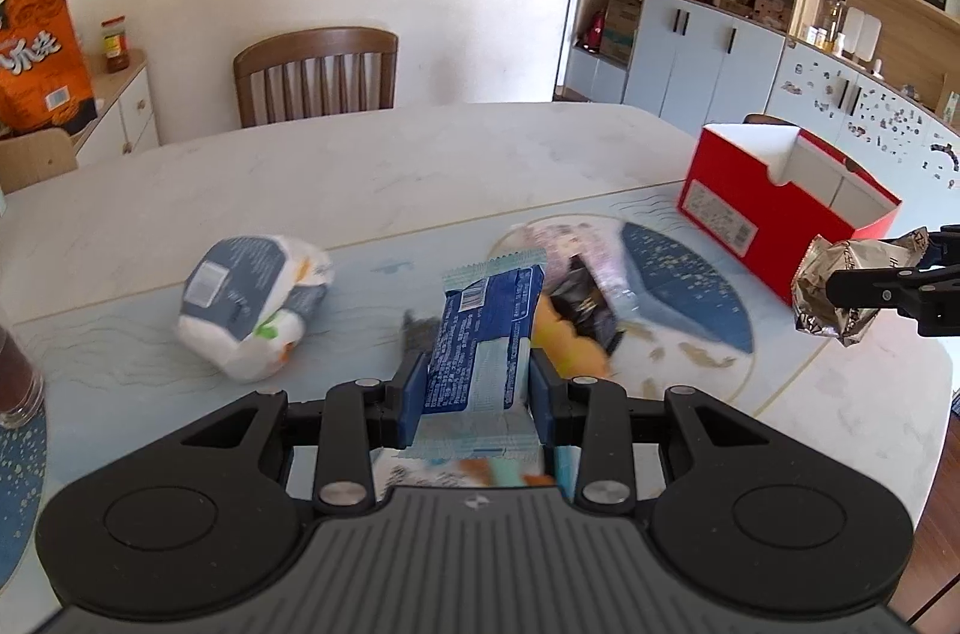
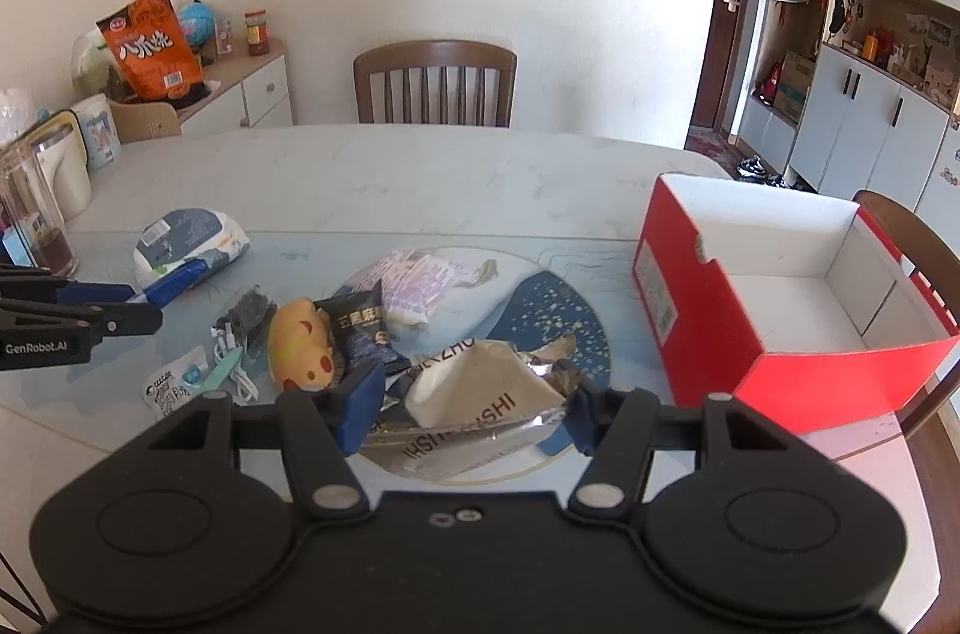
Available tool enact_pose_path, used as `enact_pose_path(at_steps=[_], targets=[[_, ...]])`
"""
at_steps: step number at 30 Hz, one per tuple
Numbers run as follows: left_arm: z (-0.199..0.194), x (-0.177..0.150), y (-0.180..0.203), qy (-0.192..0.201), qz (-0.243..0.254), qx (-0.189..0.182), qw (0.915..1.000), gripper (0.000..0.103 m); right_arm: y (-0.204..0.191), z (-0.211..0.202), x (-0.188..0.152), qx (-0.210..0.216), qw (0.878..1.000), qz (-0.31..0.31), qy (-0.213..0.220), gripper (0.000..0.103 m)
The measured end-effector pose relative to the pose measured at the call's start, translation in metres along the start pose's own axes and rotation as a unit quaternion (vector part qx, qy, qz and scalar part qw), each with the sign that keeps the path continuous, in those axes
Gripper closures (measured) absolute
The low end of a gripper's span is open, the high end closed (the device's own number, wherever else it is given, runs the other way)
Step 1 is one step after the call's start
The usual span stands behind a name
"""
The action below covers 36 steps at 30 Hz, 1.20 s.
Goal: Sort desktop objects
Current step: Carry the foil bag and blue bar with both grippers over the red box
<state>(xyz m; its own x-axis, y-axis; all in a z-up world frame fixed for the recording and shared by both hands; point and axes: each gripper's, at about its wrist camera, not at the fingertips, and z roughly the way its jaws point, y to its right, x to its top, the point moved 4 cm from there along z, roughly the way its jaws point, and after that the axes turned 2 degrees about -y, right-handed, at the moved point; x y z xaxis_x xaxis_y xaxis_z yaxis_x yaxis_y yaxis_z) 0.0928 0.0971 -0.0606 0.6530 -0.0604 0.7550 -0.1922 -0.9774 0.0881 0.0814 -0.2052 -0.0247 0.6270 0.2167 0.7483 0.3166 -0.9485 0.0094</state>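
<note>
My left gripper (image 1: 477, 385) is shut on a blue-and-white snack packet (image 1: 486, 328) and holds it above the table; it shows at the left of the right wrist view (image 2: 150, 301). My right gripper (image 2: 474, 409) is shut on a crumpled silver-and-beige foil wrapper (image 2: 480, 394), also seen in the left wrist view (image 1: 837, 289) beside the open red box (image 1: 774, 214) (image 2: 774, 310). On the mat lie a yellow plush toy (image 2: 300, 349), a black packet (image 2: 360, 331), a pink-printed bag (image 2: 414, 286), a tissue pack (image 1: 252, 304) (image 2: 186, 250) and a white cable (image 2: 231, 355).
The round blue-patterned mat (image 2: 540, 316) covers the marble table's near part. A wooden chair (image 2: 435, 81) stands at the far side, another (image 2: 900, 232) behind the box. A glass jar (image 2: 36, 214) and a kettle stand at the left edge. A small sachet (image 2: 174, 385) lies near the front.
</note>
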Motion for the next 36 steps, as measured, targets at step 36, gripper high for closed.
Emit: enact_pose_path(at_steps=[36], targets=[[0.071, 0.097, 0.219, 0.028, 0.049, -0.019, 0.9982, 0.069, 0.204, -0.004, 0.033, 0.036, 0.999, 0.009, 0.027, 0.043]])
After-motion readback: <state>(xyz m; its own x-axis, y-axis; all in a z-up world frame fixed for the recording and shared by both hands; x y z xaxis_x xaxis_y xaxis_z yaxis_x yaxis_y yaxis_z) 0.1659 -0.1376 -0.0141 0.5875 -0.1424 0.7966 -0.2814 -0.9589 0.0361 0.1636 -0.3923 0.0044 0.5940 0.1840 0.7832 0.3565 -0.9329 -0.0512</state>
